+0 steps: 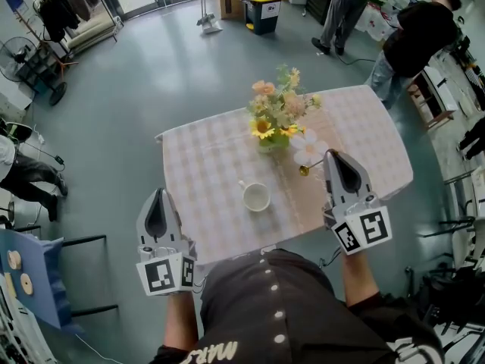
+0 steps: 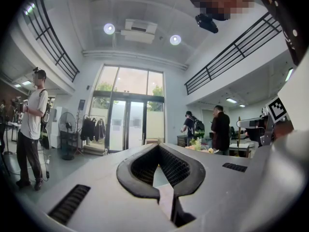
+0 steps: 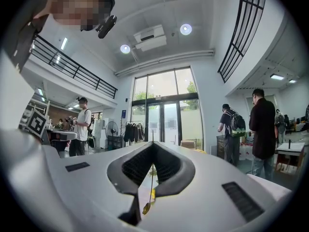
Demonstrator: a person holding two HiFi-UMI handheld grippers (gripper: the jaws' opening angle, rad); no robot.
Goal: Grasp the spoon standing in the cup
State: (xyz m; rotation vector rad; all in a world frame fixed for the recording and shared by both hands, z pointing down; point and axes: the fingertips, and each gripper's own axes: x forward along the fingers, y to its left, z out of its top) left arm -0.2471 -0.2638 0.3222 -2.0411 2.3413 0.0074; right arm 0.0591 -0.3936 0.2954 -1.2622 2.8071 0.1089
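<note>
Head view: round white cup (image 1: 256,196) on a table (image 1: 204,165) with a checked cloth, flowers (image 1: 279,112) behind. A small golden spoon (image 1: 303,171) juts out beside the tip of the right gripper (image 1: 331,155), apart from the cup. The left gripper (image 1: 158,194) is off the table's left edge.

Left gripper view: jaws pressed together, nothing between them. Ribbed black pads.

Right gripper view: jaws clenched on the spoon's thin stem, glossy bowl hanging low. Only this view shows the grip.

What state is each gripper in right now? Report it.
Left gripper: closed, empty.
Right gripper: closed on the gold spoon.
</note>
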